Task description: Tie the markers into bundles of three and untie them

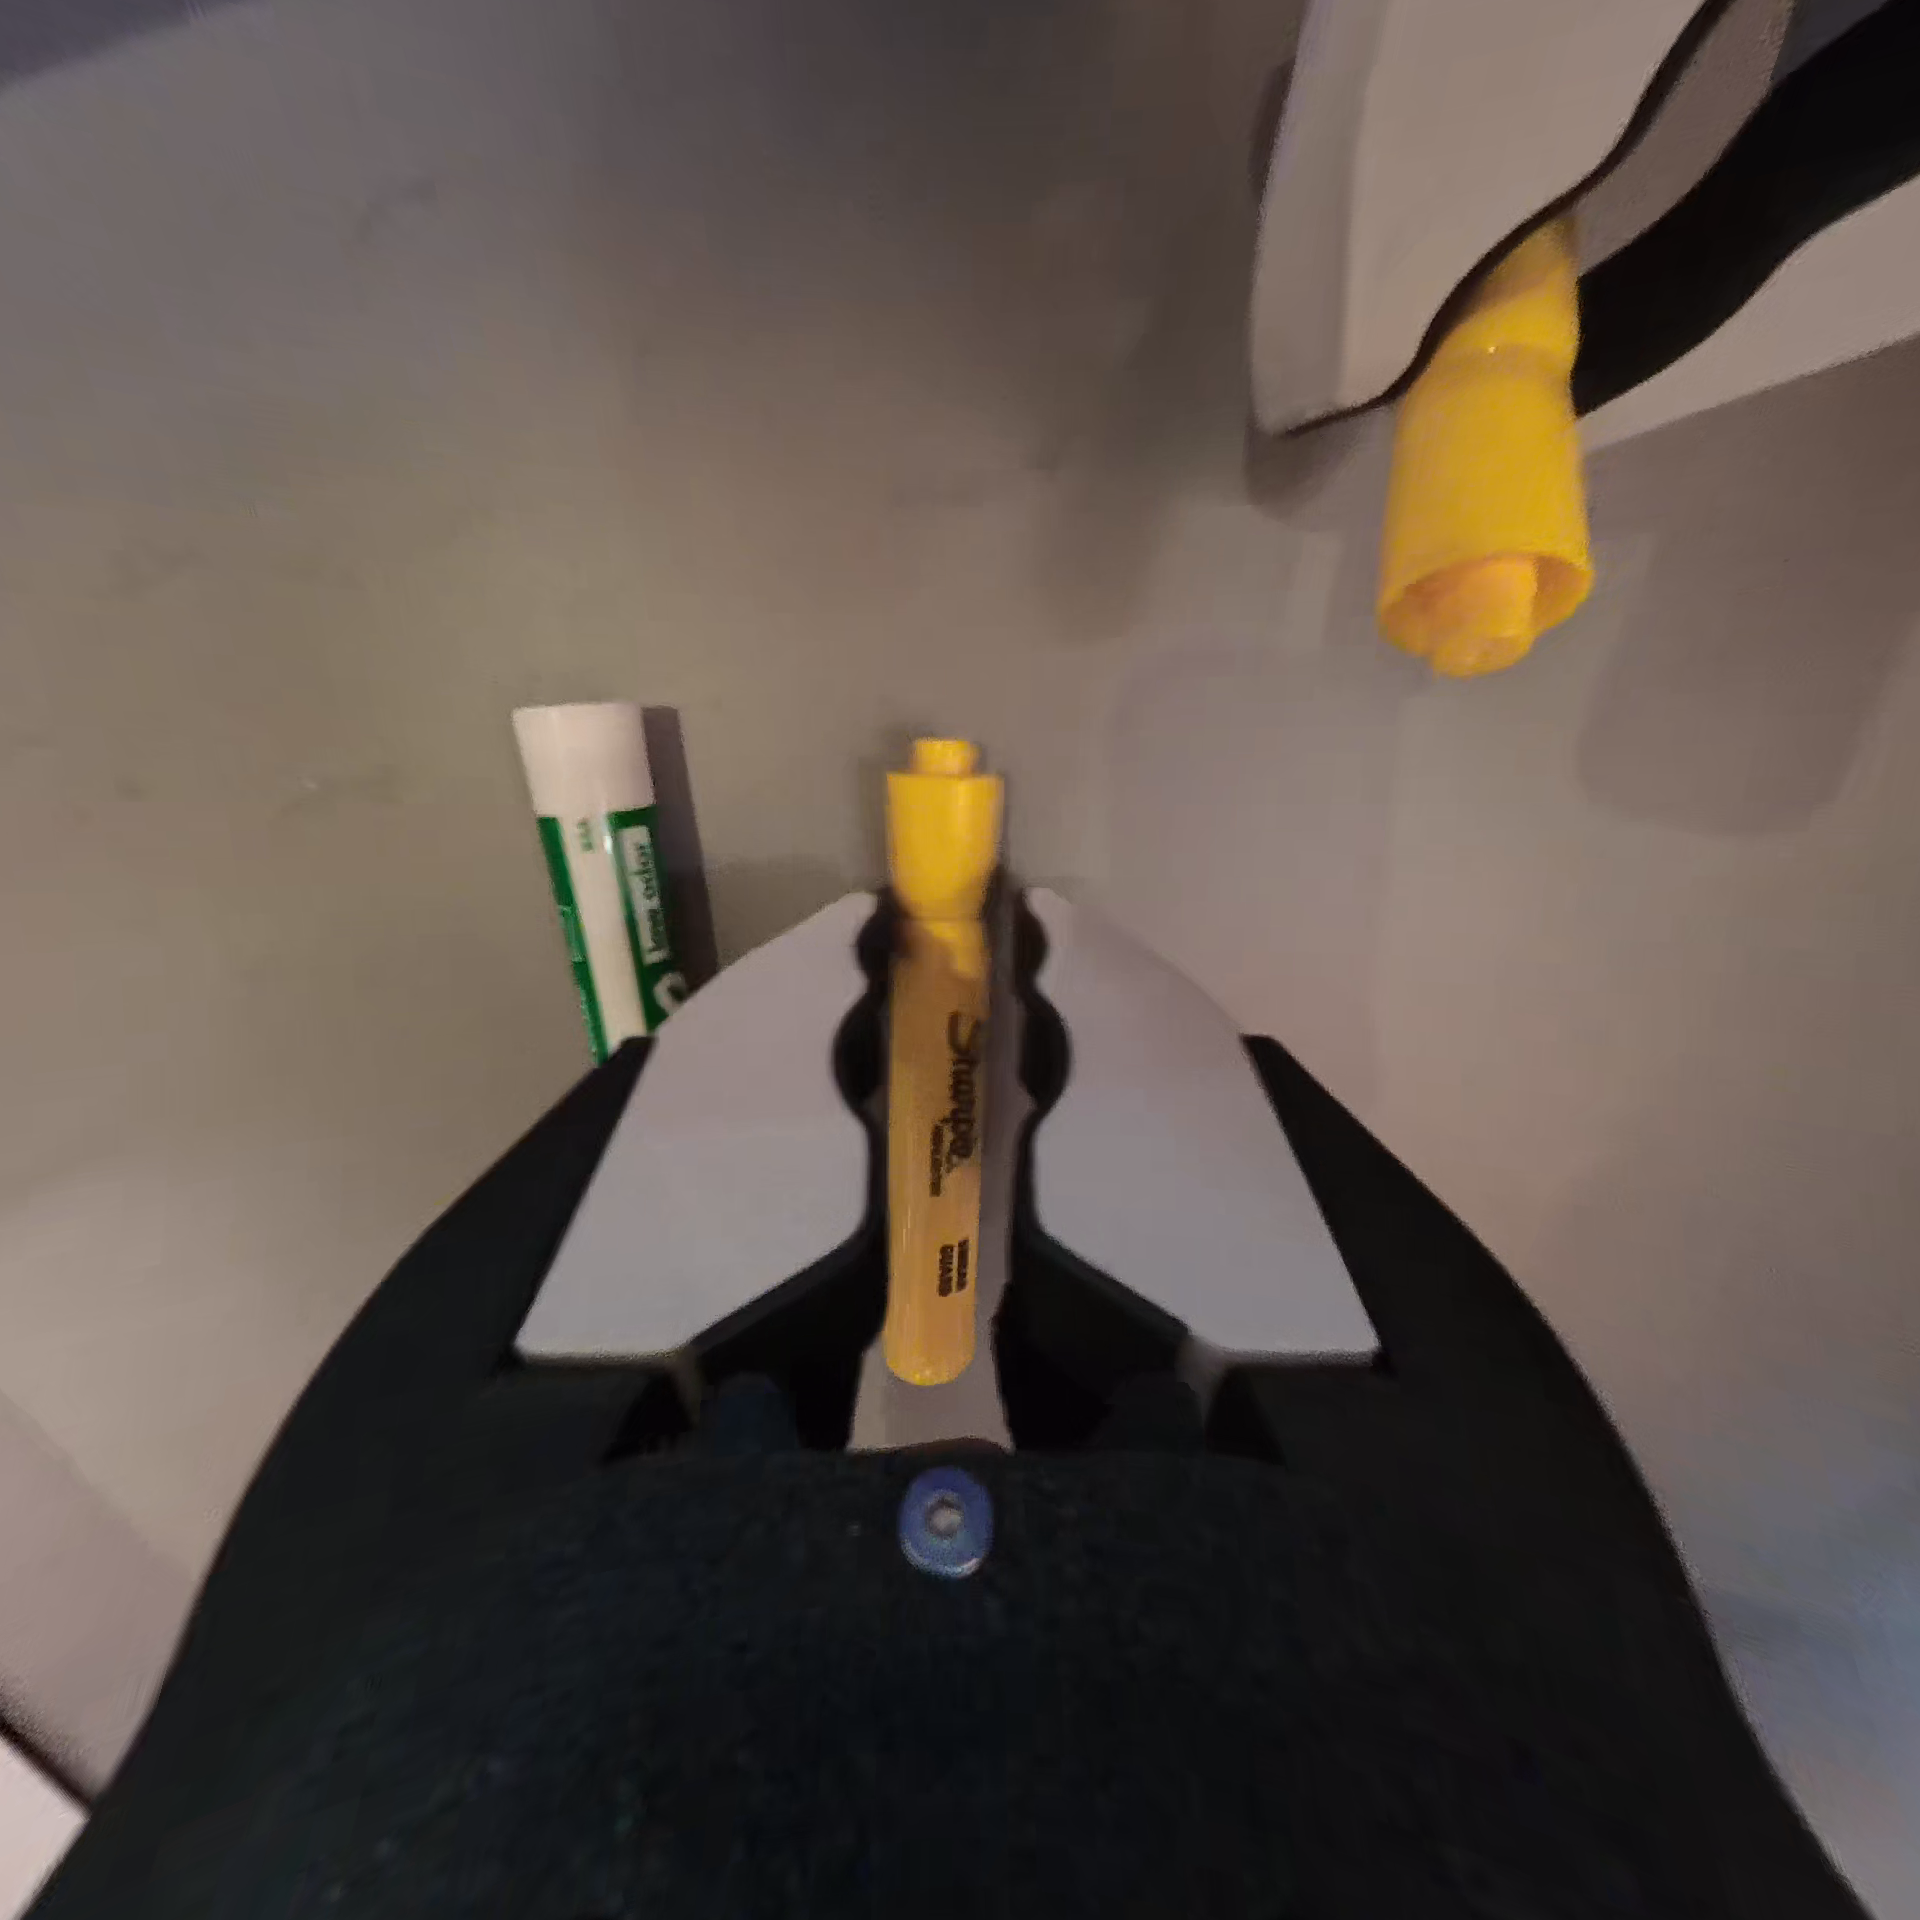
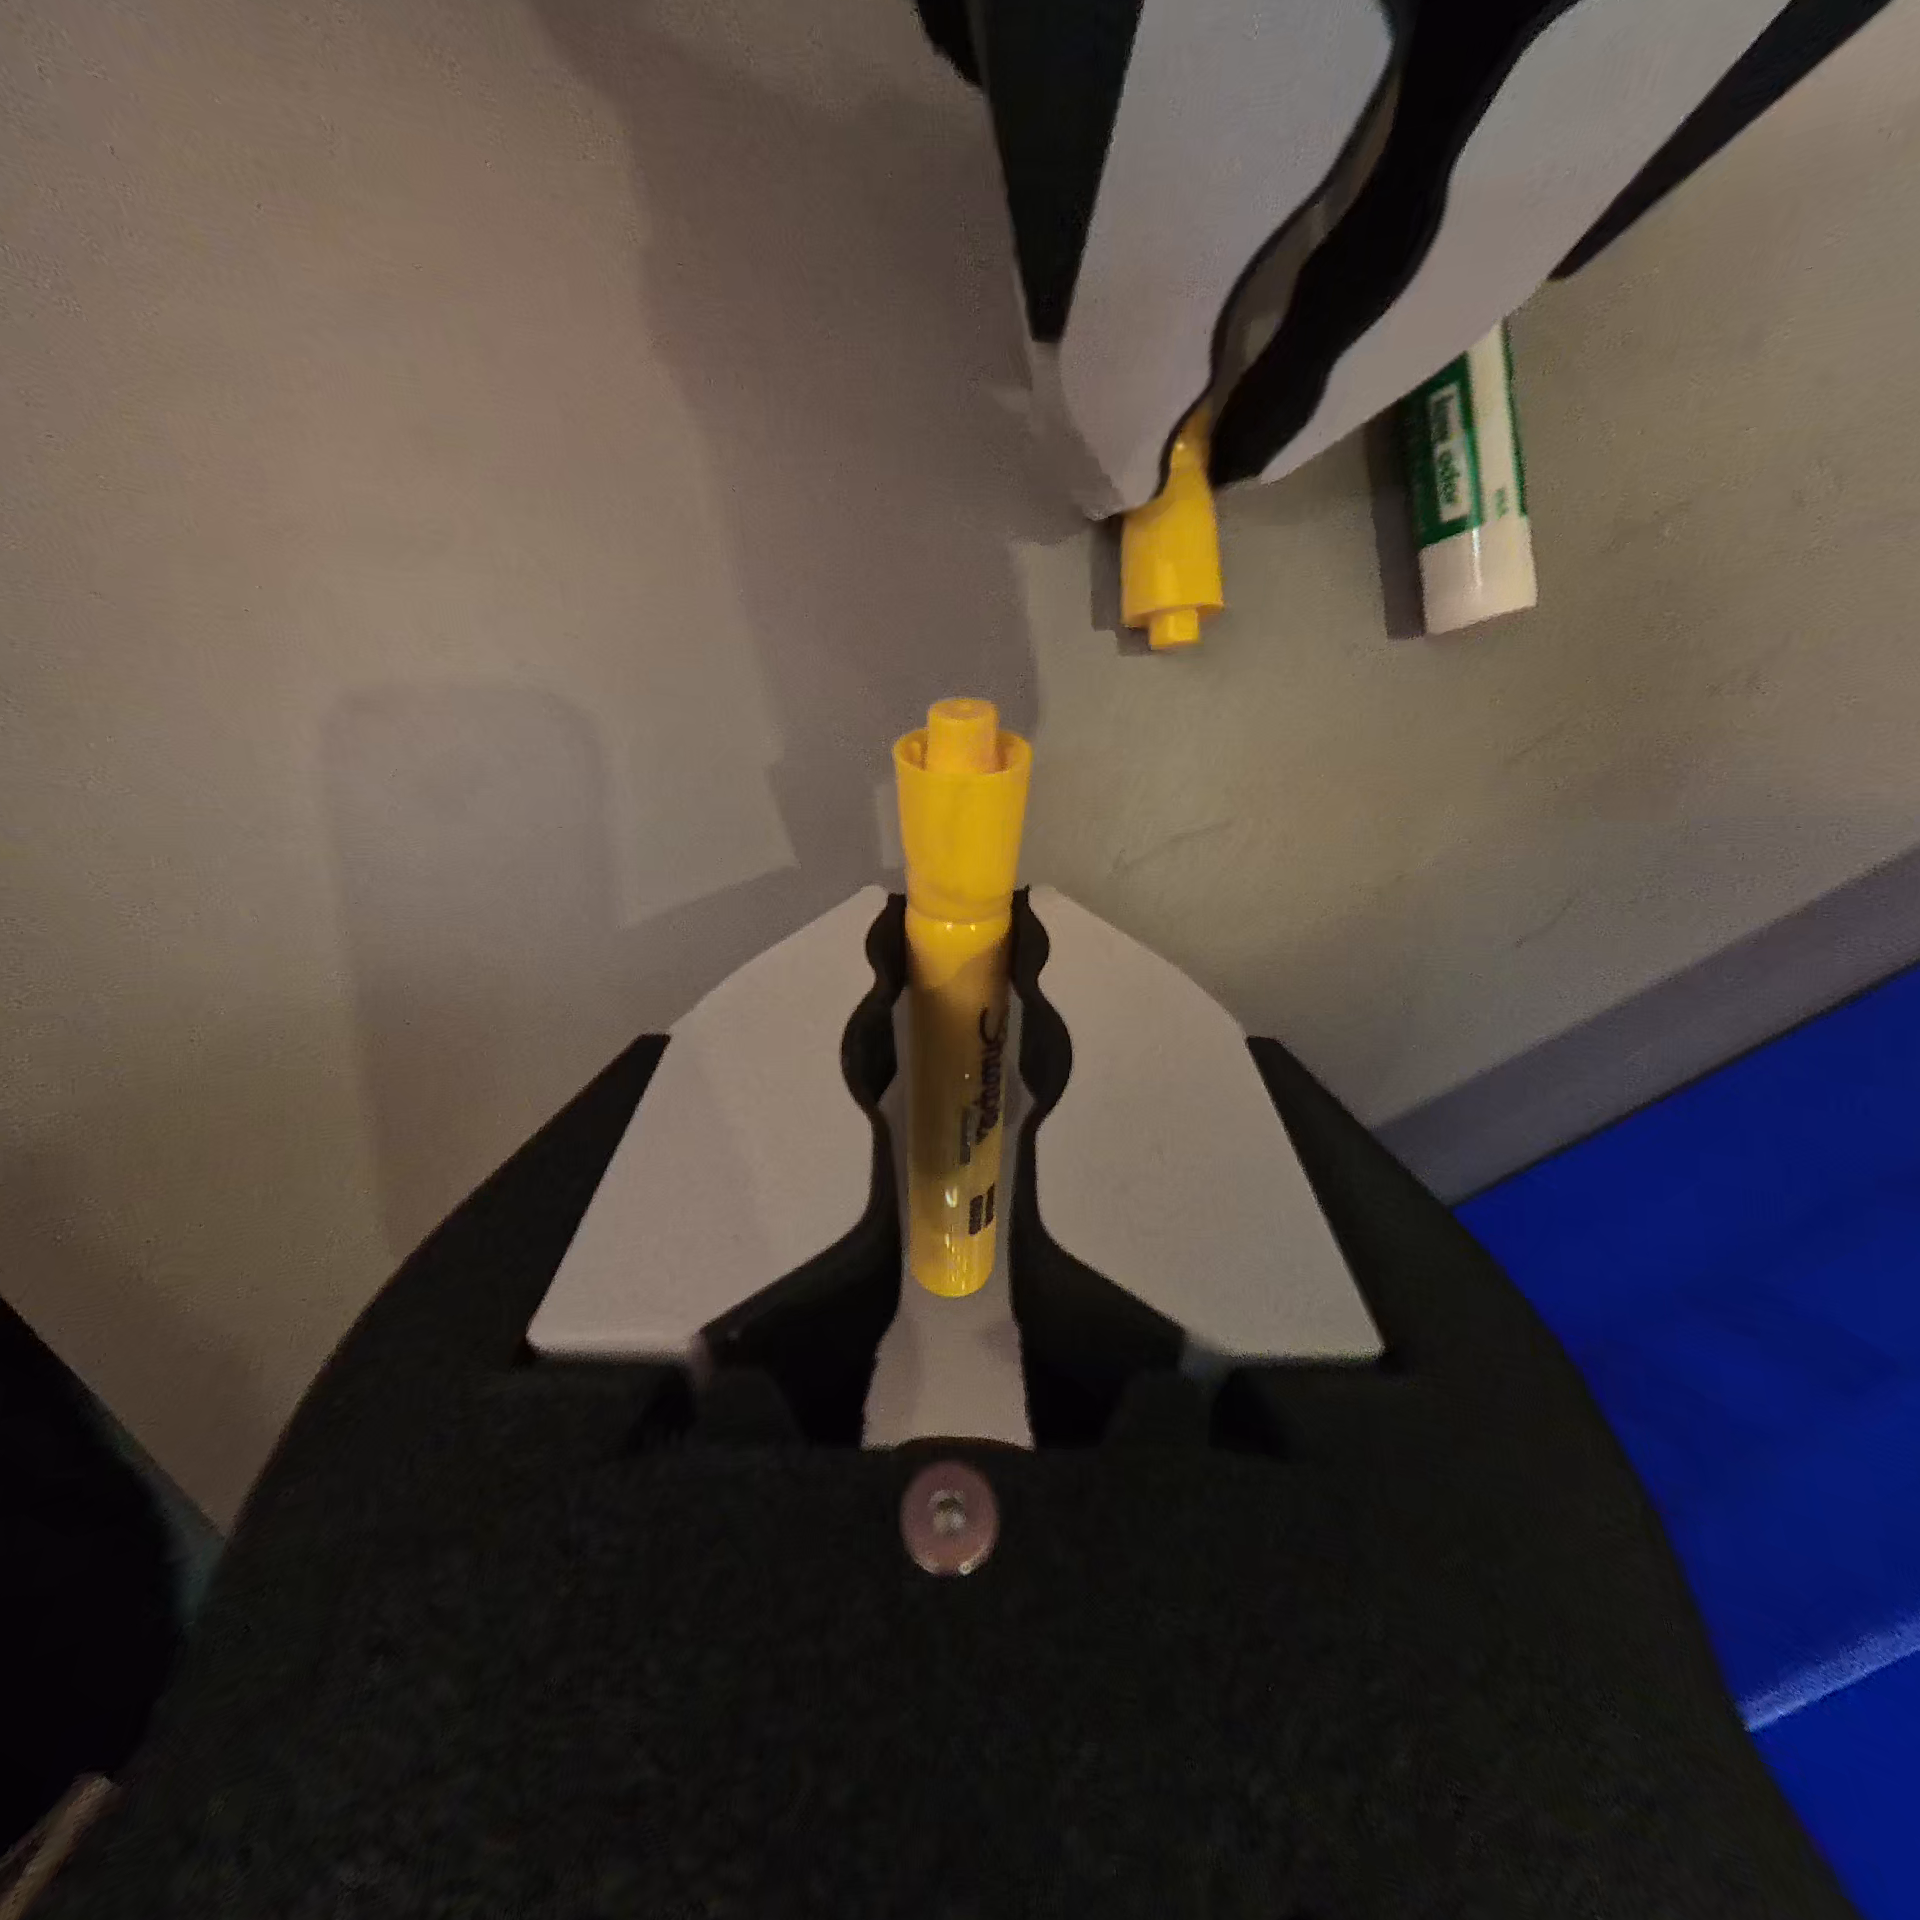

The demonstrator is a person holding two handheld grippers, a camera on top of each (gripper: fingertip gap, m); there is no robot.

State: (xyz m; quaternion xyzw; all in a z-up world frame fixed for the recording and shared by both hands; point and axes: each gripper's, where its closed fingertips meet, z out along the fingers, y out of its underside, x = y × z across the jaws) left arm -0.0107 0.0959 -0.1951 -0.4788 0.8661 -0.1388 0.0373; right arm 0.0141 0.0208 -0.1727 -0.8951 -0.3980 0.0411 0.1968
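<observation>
Grey tabletop [image 1: 312, 520] below; L gripper [image 1: 940, 904] & R gripper [image 2: 956, 899] jaws each clamping yellow marker [image 1: 930, 1143] [image 2: 954, 1091].

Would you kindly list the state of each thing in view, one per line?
Left gripper: shut on a yellow marker.
Left yellow marker: capped, held lengthwise between the jaws.
Right gripper: shut on a second yellow marker.
Right yellow marker: capped, held lengthwise.
Green-and-white marker: lying loose on the grey table, unbundled.
</observation>
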